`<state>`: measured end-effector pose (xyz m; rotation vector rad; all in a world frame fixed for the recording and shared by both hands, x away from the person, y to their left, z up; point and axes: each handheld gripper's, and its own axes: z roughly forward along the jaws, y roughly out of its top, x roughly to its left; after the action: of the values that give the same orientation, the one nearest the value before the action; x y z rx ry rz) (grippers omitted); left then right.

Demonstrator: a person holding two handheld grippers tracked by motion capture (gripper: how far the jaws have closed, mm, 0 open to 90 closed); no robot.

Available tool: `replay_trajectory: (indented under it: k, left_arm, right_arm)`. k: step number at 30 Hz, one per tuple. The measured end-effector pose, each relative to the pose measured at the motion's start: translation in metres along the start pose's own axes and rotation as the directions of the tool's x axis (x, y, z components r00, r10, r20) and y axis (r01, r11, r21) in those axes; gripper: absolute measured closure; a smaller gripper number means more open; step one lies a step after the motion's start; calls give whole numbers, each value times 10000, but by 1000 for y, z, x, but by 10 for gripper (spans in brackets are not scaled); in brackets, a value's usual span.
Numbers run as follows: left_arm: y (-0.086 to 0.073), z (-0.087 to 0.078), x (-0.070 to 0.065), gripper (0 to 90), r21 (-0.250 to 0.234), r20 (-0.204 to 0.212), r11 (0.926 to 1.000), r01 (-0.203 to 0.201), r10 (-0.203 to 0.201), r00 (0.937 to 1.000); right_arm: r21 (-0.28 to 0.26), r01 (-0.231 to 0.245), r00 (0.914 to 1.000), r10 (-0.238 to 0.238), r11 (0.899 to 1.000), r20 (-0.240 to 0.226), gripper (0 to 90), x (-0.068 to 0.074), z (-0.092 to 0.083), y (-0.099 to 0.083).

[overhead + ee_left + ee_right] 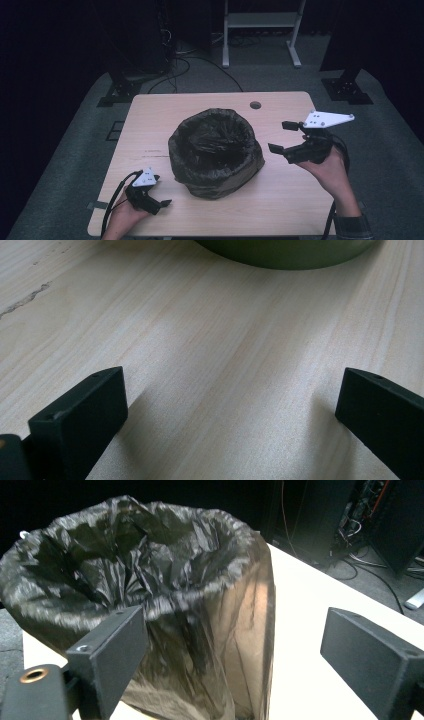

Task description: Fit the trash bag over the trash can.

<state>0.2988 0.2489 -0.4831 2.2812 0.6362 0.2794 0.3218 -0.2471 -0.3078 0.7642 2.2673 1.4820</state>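
I see the bin's green base (287, 252) in the left gripper view; the black liner bag (215, 145) hides it elsewhere. Left gripper (159, 197) and right gripper (283, 136): jaws apart, empty.

You wore a dark plaid cuff (353, 226) at the right wrist. Your right gripper (286, 136) was matte black with blocky jaws, a brass-ringed screw hole near one, and a pale three-cornered plate (326, 119) on top. Your left gripper (161, 192) matched it, smaller plate (145, 177), black cable (114, 200) looping off.
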Motion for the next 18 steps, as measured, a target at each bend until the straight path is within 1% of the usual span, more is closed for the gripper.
replay_trajectory:
  k: [8, 13, 18]
  left_arm:
    - [0, 0, 0, 0, -1, 2, 10000, 0, 0, 10000]
    - [0, 0, 0, 0, 0, 3, 10000, 1, -1, 10000]
    - [0, 0, 0, 0, -2, 2, 10000, -4, 4, 10000]
  right_arm:
    - [-30, -152, 9998, 152, 9999, 162, 93, 2, -1, -30]
    - [-9, -325, 9990, 325, 9995, 298, 94, 2, -1, -46]
    - [-127, -522, 9975, 527, 9986, 481, 93, 0, -4, -62]
